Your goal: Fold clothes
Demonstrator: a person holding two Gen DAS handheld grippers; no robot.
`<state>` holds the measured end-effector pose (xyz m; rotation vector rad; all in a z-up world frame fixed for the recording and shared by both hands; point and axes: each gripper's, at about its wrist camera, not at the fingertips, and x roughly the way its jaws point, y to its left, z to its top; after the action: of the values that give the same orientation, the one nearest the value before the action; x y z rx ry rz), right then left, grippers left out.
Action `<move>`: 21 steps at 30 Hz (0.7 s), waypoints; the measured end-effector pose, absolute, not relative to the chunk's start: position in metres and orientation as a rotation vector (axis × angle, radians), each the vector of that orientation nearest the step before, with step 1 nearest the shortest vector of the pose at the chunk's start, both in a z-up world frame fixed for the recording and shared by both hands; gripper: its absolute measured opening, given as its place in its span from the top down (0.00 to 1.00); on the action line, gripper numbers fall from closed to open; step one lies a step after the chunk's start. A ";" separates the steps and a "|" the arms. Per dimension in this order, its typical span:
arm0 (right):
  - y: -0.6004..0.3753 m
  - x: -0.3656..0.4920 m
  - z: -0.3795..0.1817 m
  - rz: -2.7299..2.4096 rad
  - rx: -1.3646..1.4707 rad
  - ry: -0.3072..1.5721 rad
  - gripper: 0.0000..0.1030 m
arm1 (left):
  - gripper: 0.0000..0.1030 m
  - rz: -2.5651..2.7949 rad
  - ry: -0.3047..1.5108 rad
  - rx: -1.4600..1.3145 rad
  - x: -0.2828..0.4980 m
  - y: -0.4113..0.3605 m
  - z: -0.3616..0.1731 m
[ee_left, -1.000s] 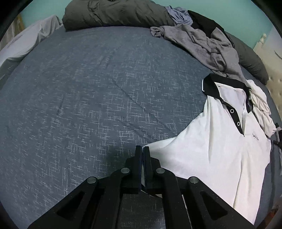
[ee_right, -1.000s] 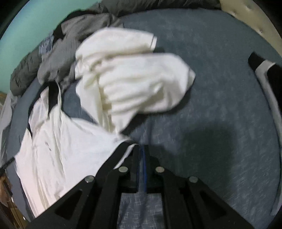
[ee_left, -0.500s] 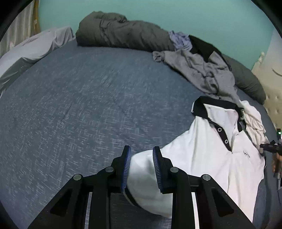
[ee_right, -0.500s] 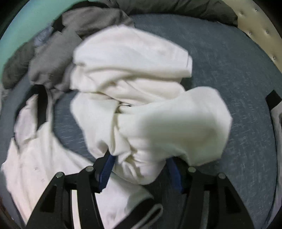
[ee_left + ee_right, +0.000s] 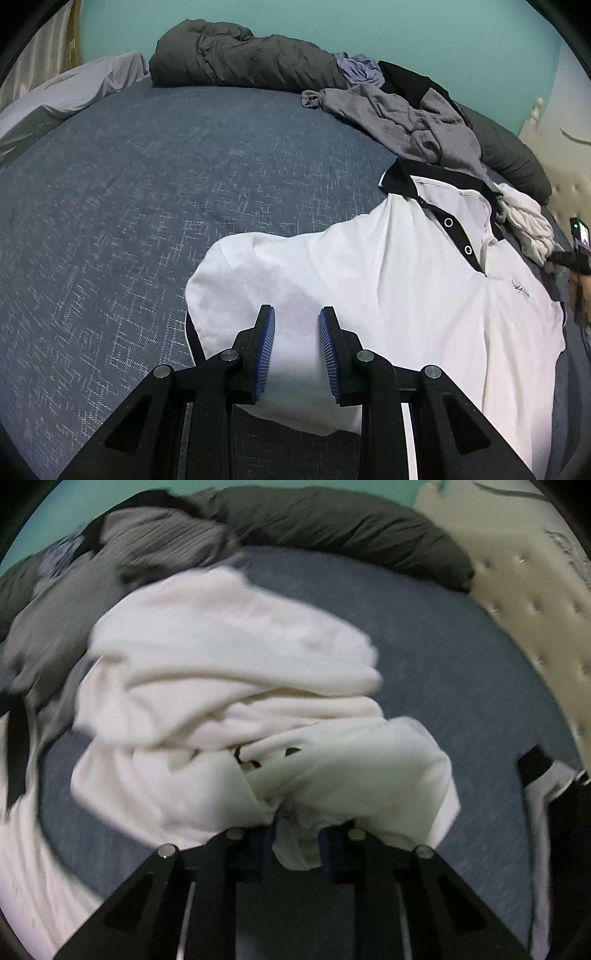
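On bed (image 5: 155, 177): white polo (image 5: 406, 280), clothes heap (image 5: 399, 110).

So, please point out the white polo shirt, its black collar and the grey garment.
white polo shirt (image 5: 406, 295), left wrist view, chest panel.
black collar (image 5: 400, 182), left wrist view, left flap.
grey garment (image 5: 402, 118), left wrist view, crumpled middle.

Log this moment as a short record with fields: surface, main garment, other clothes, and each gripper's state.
surface: blue-grey bedspread
main garment: white polo shirt with black collar, lying face up, one sleeve folded inward
other clothes: cream garment bunched up; grey garment crumpled near the dark duvet
left gripper: open, over the polo's folded sleeve
right gripper: cream cloth between its jaws; grip unclear, view blurred
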<state>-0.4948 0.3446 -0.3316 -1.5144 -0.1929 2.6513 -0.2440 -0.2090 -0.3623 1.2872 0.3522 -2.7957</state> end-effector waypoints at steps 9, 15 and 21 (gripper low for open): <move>0.385 -0.537 -0.335 2.586 -1.490 -0.088 0.71 | 0.73 -2.788 0.322 1.292 -0.247 -0.215 -0.365; 0.416 -0.474 -0.304 2.730 -1.306 0.037 0.61 | 0.72 -2.766 0.400 1.281 -0.245 -0.231 -0.367; 0.408 -0.412 -0.312 2.904 -1.484 0.410 0.55 | 0.63 -2.735 0.461 1.276 -0.245 -0.245 -0.369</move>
<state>-0.4122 0.4083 -0.3123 -1.4837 0.4105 2.9037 -0.2453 -0.2448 -0.3693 1.2758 0.4613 -2.7355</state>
